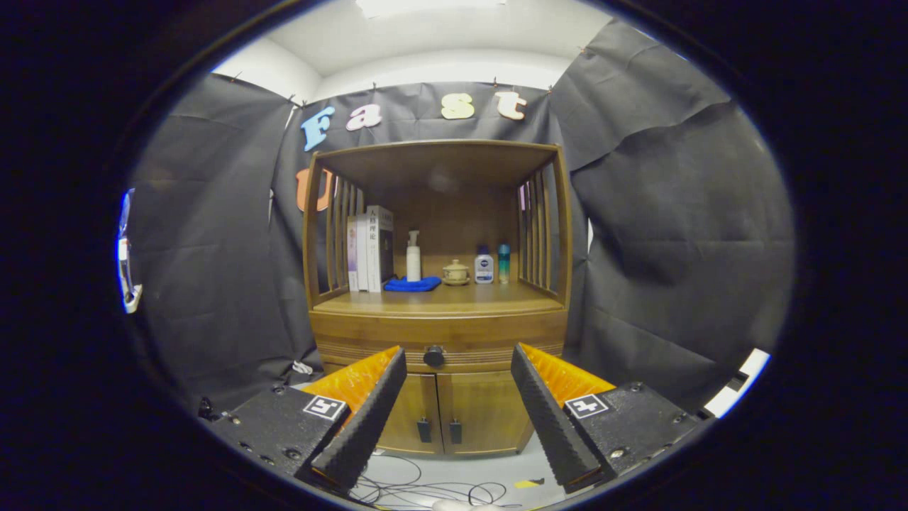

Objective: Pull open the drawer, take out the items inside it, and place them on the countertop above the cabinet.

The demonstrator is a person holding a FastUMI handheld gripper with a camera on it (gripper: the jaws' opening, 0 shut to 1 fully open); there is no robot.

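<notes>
One closed drawer [440, 341] with one knob [434, 355] beyond the gripper [459, 365], jaws spread, empty.

Single fisheye cam riding on the gripper [458, 355], looking forward along its two spread fingers, level and square-on to the wooden cabinet [440, 333]. Sits back from it, roughly at drawer knob [434, 355] height: whole cabinet in frame, from top shelf down to floor [496, 472], booth wall either side.
</notes>
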